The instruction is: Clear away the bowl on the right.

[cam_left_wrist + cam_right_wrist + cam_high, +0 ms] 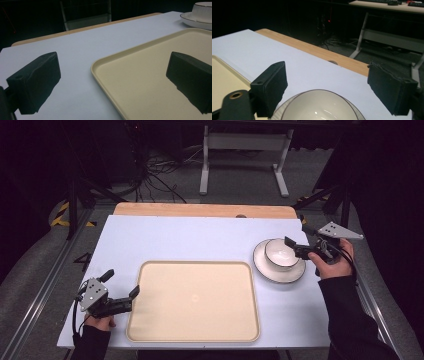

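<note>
While both tools (121,282) (297,240) gape empty, one tray (193,301), one bowl (279,253), one saucer (265,269) sit.

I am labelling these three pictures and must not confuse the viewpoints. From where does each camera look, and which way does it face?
High view: above the person's side, facing forward and down on the rectangular beige plastic tray; both forearms, left gripper, right gripper.
Left gripper view: low, between open jaws, facing across the tray.
Right gripper view: just over the white ceramic bowl, jaws either side, facing the far edge.
Shared: tray, bowl, saucer.
</note>
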`<state>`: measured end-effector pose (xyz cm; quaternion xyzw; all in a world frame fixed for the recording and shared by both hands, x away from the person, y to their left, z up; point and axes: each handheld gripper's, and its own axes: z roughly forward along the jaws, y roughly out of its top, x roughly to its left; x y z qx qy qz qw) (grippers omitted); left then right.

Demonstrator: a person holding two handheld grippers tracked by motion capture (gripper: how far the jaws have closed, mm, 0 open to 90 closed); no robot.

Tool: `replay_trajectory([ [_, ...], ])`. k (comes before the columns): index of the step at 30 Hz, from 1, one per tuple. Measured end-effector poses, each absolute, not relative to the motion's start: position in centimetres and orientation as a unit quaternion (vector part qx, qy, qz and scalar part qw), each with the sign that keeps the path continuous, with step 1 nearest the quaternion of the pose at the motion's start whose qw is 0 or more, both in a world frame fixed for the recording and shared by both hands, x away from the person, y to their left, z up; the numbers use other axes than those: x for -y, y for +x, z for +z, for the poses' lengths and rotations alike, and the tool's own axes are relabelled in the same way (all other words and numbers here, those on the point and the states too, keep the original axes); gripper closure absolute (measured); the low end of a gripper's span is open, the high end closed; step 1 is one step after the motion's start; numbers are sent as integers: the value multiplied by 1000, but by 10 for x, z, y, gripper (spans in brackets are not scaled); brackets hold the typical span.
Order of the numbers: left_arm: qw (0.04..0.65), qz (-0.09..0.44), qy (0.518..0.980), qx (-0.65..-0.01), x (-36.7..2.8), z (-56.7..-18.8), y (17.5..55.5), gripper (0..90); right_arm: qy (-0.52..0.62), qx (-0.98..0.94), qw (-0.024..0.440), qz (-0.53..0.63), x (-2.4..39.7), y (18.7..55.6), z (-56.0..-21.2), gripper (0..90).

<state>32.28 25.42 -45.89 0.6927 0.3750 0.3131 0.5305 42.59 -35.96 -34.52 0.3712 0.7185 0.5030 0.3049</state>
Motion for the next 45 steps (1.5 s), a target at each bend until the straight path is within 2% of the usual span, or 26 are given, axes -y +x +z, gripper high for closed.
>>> replay_trajectory([
  [7,531,313,693,-375,-254,-459,323,1,395,-732,306,462,362,435,-345,202],
  [14,530,313,694,-372,-254,-459,321,1,428,-750,290,411,363,443,-342,288],
  [15,530,314,695,-372,-254,-459,320,1,437,-759,279,394,363,446,-342,311],
  [26,529,314,694,-373,-254,-459,320,1,492,-781,224,313,367,464,-353,335],
  [36,531,313,694,-372,-254,-459,321,1,523,-791,192,252,367,476,-364,336],
  [39,531,313,694,-372,-255,-459,321,1,535,-790,181,241,368,480,-367,354],
  [45,530,313,694,-372,-254,-459,321,1,557,-787,151,219,367,488,-371,452],
])
